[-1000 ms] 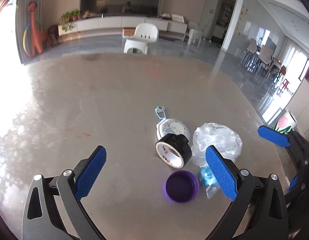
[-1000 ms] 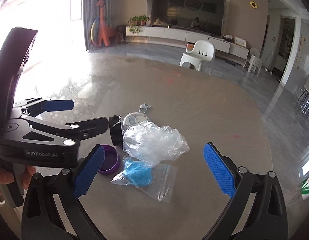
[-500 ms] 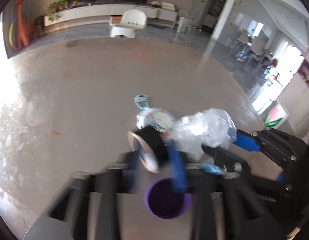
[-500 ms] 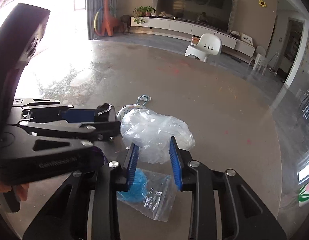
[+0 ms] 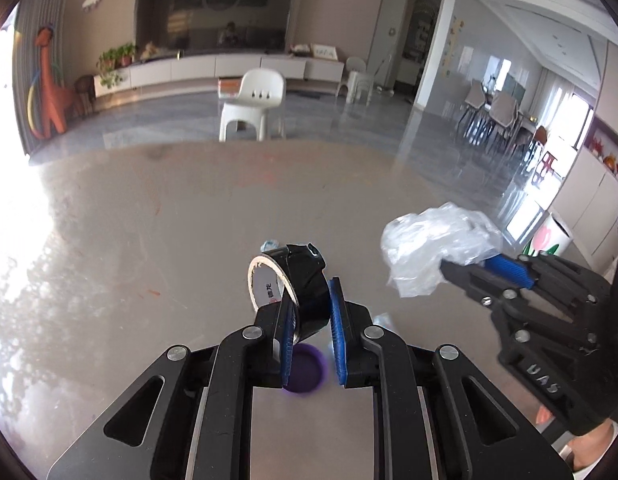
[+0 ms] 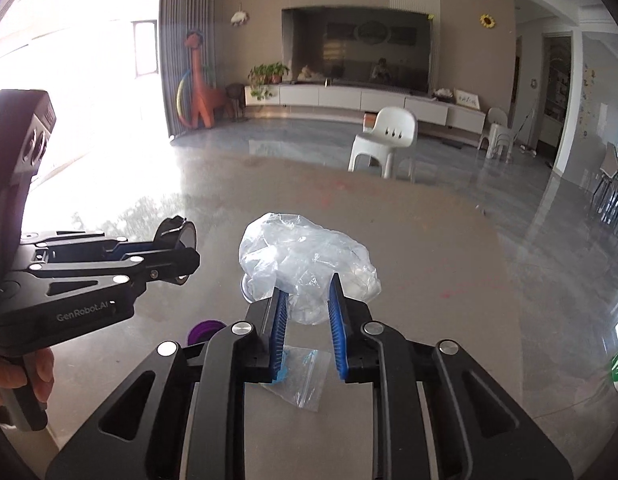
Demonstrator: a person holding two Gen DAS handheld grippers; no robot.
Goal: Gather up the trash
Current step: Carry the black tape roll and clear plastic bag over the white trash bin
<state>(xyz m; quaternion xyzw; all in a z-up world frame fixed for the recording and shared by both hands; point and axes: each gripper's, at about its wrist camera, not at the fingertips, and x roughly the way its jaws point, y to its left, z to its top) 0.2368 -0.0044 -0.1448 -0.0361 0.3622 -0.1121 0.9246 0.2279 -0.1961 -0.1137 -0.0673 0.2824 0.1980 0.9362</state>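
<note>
The left gripper (image 5: 311,320) pinches the black tape roll (image 5: 297,284) across its band and holds it clear of the table (image 5: 149,240), while the right gripper (image 6: 307,320) has its jaws clamped on the lower fold of the crumpled clear plastic bag (image 6: 305,260), also lifted off the surface. The roll looks stiff and light, so a grip across the band should hold, whereas the bag is soft, slippery film best taken at a bunched fold. Toward the near edge of the table lie the purple cap (image 5: 305,368) and the small zip bag (image 6: 305,376) with something blue inside, both probably light.
</note>
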